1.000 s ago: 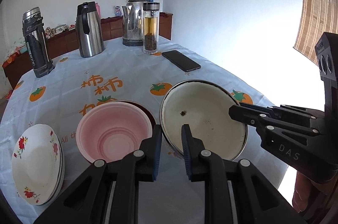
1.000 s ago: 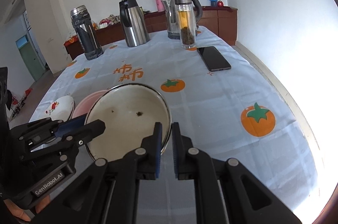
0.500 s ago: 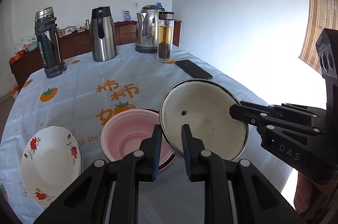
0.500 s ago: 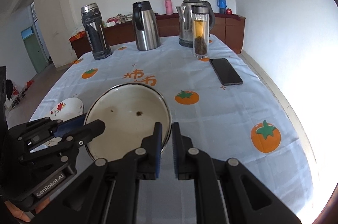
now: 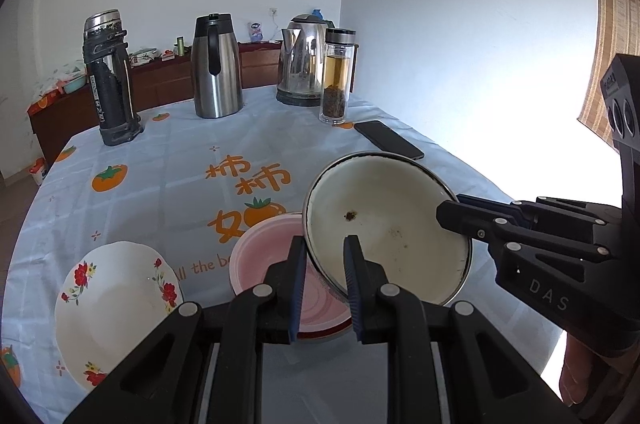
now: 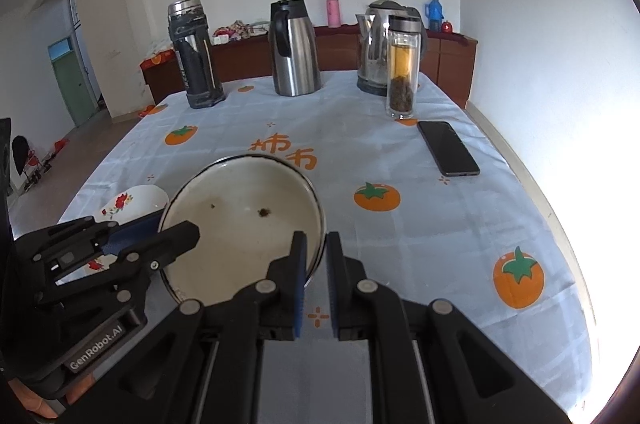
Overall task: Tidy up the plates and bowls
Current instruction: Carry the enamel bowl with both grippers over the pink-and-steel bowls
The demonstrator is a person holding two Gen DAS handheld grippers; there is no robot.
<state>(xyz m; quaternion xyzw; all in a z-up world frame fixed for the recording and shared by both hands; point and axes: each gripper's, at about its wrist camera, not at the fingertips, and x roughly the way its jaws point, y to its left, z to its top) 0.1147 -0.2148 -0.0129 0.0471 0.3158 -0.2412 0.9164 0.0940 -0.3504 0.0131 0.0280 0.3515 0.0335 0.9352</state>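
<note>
A cream enamel bowl [image 5: 388,224] with a dark rim and specks of dirt inside hangs above the table, held from both sides. My left gripper [image 5: 325,256] is shut on its near-left rim and my right gripper [image 6: 316,256] is shut on its right rim. Each gripper shows in the other's view, clamped on the same cream enamel bowl [image 6: 244,224]. Under the bowl's left edge sits a pink bowl [image 5: 276,264] nested in a darker one. A white plate with red flowers [image 5: 112,308] lies at the left, its edge also visible as the flowered plate [image 6: 132,202].
On the far side of the persimmon-print tablecloth [image 5: 168,184] stand a black flask [image 5: 108,80], a steel jug [image 5: 216,64], a kettle [image 5: 302,60] and a glass tea bottle [image 5: 338,76]. A phone [image 6: 448,148] lies at the right. A wooden sideboard [image 6: 344,52] runs behind.
Both grippers, still clamped on the cream bowl, have carried it up and leftwards; it has gone from beside the pink bowl to overlapping its right side.
</note>
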